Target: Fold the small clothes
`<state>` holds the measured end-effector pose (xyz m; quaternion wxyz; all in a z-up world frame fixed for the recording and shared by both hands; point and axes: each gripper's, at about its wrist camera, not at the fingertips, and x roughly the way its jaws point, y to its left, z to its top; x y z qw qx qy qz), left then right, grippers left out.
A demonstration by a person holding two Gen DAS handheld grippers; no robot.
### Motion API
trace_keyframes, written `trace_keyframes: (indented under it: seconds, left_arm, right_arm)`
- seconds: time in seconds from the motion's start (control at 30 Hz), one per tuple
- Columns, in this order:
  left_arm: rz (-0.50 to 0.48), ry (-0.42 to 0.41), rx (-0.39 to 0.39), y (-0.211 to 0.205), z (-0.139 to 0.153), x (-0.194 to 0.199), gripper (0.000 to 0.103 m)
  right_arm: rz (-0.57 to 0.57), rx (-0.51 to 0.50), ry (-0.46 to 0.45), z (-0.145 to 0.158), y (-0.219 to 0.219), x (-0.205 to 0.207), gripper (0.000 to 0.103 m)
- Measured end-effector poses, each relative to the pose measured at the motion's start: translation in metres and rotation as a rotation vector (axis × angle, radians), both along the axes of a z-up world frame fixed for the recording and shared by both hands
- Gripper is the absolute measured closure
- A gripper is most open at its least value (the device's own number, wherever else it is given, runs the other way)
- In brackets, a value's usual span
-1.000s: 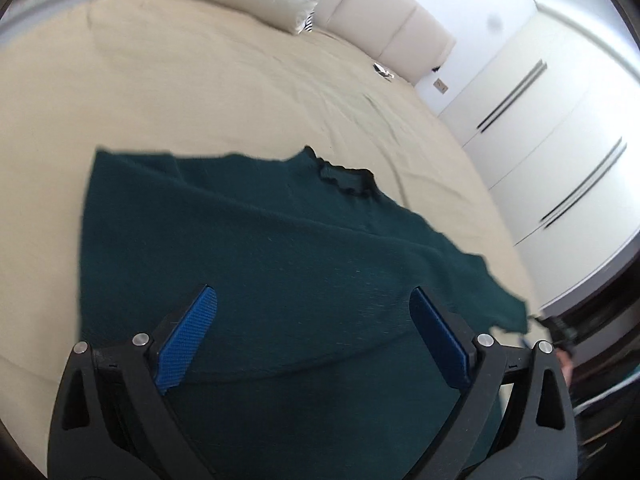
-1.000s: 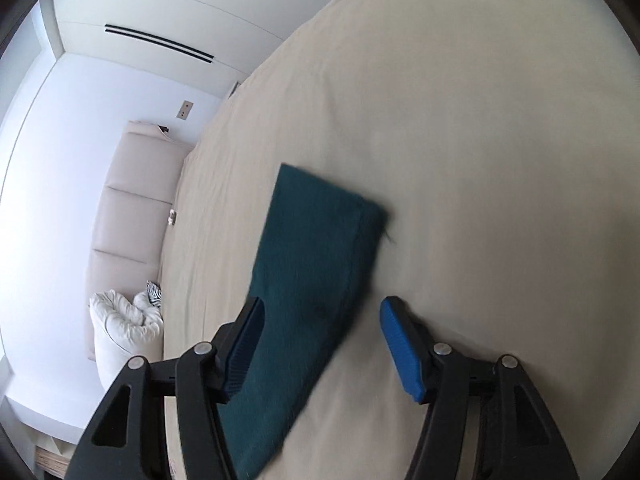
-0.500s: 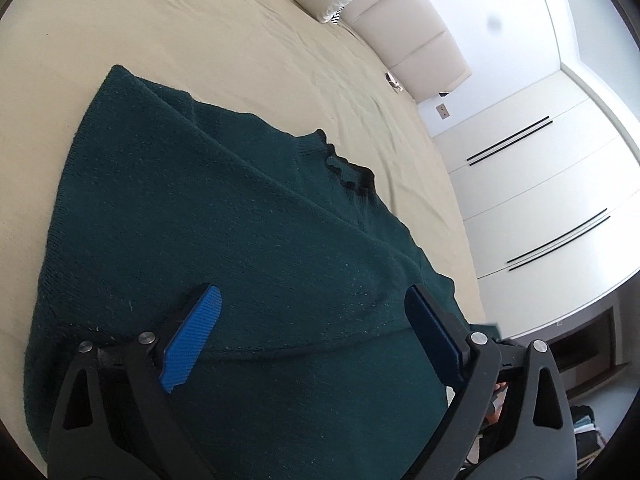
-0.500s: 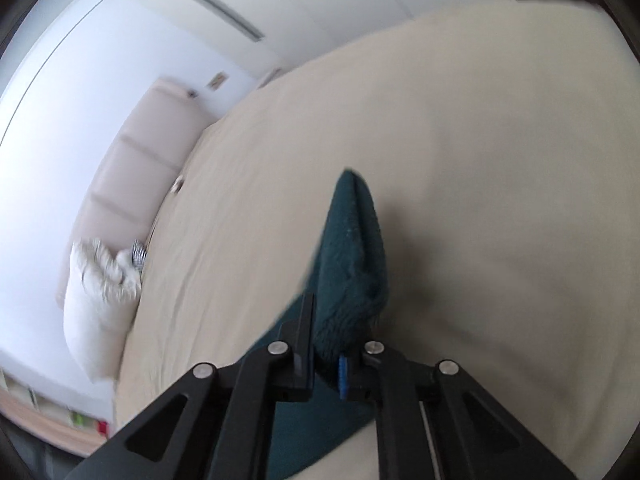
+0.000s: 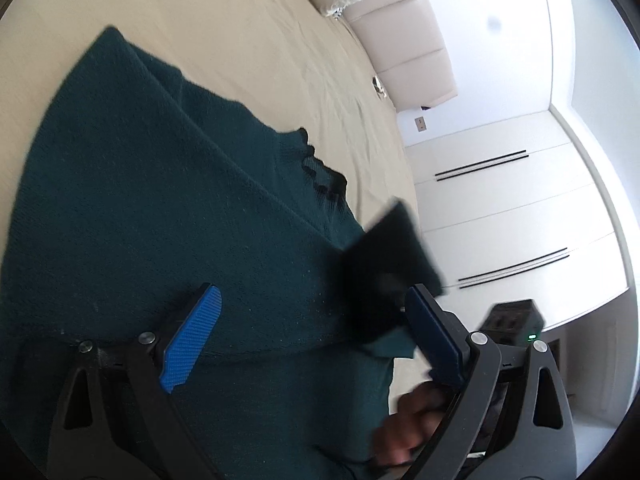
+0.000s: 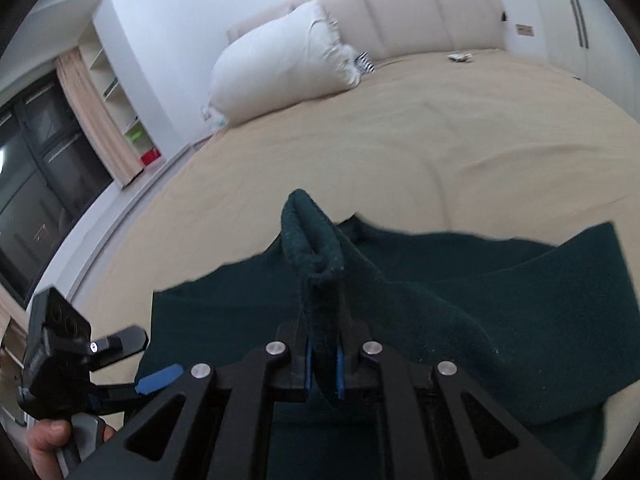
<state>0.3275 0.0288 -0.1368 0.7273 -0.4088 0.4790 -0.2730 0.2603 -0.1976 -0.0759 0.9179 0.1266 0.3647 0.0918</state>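
Above the bed (image 6: 400, 140), the right gripper (image 6: 323, 364) is pinching the sweater's sleeve (image 6: 312, 236); the left gripper (image 5: 312, 340) is hovering spread over the sweater (image 5: 160, 200); only the right view is showing the pillow (image 6: 280, 64) whole.

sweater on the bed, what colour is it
Dark teal green, a plain knit; the sweater shows best in the left wrist view.

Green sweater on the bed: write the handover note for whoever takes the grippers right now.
Right gripper: shut on the sleeve, lifted above the sweater's body.
Left gripper: open, hovering over the sweater, gripping nothing.
The sweater lies spread on the bed, neckline toward the headboard.
Done: sleeve picked up.
Left: lay the sleeve across the body, do the other side, fold the body.
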Motion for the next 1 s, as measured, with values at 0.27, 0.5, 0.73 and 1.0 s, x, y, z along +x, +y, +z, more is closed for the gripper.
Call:
trace_keyframes:
  seconds: [0.27,0.5,0.73,1.0]
  left_arm:
    - [-0.061,0.04,0.057,-0.034,-0.005,0.014,0.009]
    - [-0.194,0.061,0.195,-0.094,-0.005,0.028,0.012]
    - [-0.194,0.069,0.295,-0.115,-0.011,0.034,0.086]
    - [-0.059,-0.043,0.288,-0.069,0.012,0.019,0.095]
  right_arm:
    - [0.052,0.198,0.043,-0.022,-0.006,-0.016,0.046]
    - [-0.076,0.436,0.016,-0.029,-0.072,-0.074,0.041]
    - [-0.214,0.611,0.018,-0.049,-0.128,-0.111,0.038]
    - [-0.337,0.71,-0.019,-0.061,-0.163,-0.116,0.033]
